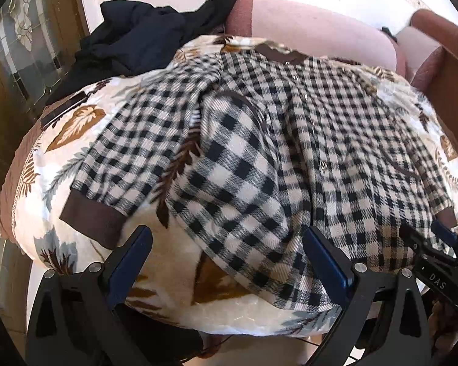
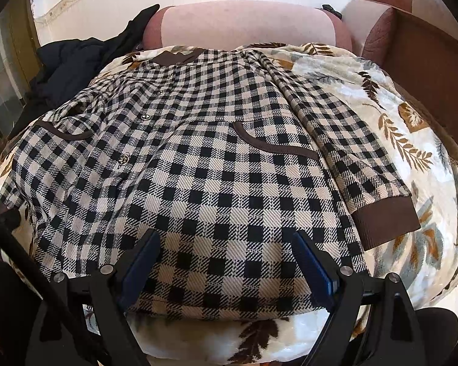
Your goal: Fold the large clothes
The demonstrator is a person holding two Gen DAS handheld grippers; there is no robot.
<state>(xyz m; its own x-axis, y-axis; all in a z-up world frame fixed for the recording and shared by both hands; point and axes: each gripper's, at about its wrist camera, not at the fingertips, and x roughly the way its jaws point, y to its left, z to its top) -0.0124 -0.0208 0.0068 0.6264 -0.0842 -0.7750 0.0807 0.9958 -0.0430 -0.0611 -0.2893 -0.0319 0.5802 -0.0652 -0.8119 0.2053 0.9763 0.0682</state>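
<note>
A black-and-cream checked jacket [image 1: 259, 140] [image 2: 204, 164] with brown cuffs, collar and pocket trim lies spread front-up on a leaf-print blanket [image 1: 52, 140] [image 2: 412, 128]. Its sleeves lie along each side, with one brown cuff [image 1: 91, 216] at the left and one [image 2: 384, 219] at the right. My left gripper [image 1: 227, 235] hovers open over the jacket's lower left hem. Over the middle of the hem, my right gripper [image 2: 226, 238] is also open and holds nothing. In the left wrist view the right gripper [image 1: 436, 250] shows at the right edge.
A dark garment [image 1: 143, 33] [image 2: 73, 64] is heaped at the blanket's far left. Behind it rise a pink sofa backrest [image 1: 314, 27] [image 2: 244, 21] and a white wall. A brown armrest [image 2: 412, 45] stands at the right, a glazed door [image 1: 24, 45] at the left.
</note>
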